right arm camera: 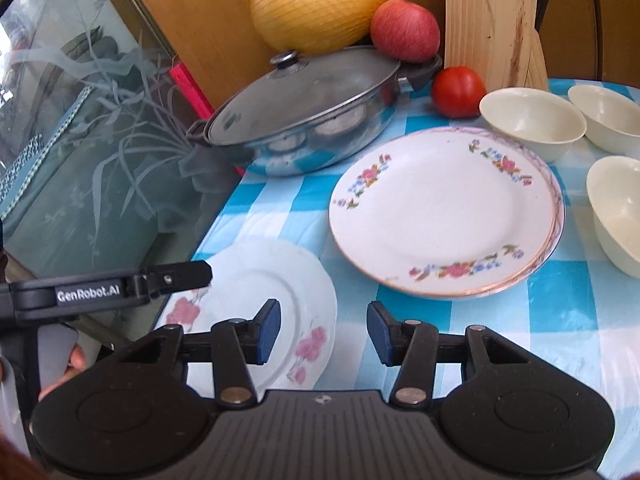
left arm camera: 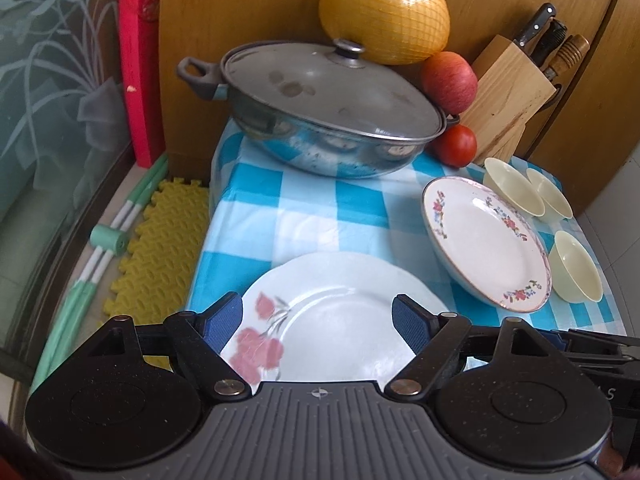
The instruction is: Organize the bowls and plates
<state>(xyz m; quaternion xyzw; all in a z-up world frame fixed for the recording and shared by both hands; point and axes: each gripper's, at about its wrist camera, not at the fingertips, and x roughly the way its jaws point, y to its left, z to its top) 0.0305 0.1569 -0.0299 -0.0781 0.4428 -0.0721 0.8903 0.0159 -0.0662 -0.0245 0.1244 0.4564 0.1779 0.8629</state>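
On the checked cloth (right arm camera: pixel 540 320) of a crowded worktop, both the left hand-held gripper (left arm camera: pixel 318 322) and right hand-held gripper (right arm camera: pixel 324 330) gape empty over the pink-flowered plate (left arm camera: pixel 336 320) overhanging the edge, which a clumsy nudge could tip off.

A home kitchen — ahead of the claw, a lidded pan (left arm camera: pixel 320 112), a knife block (left arm camera: pixel 508 92), a pomelo (left arm camera: pixel 384 12), an apple (left arm camera: pixel 450 82) and a tomato (left arm camera: pixel 456 146) crowd the checked-cloth worktop (left arm camera: pixel 304 208) — with flowered plates (right arm camera: pixel 444 212) and bowls (right arm camera: pixel 532 124) nearer.
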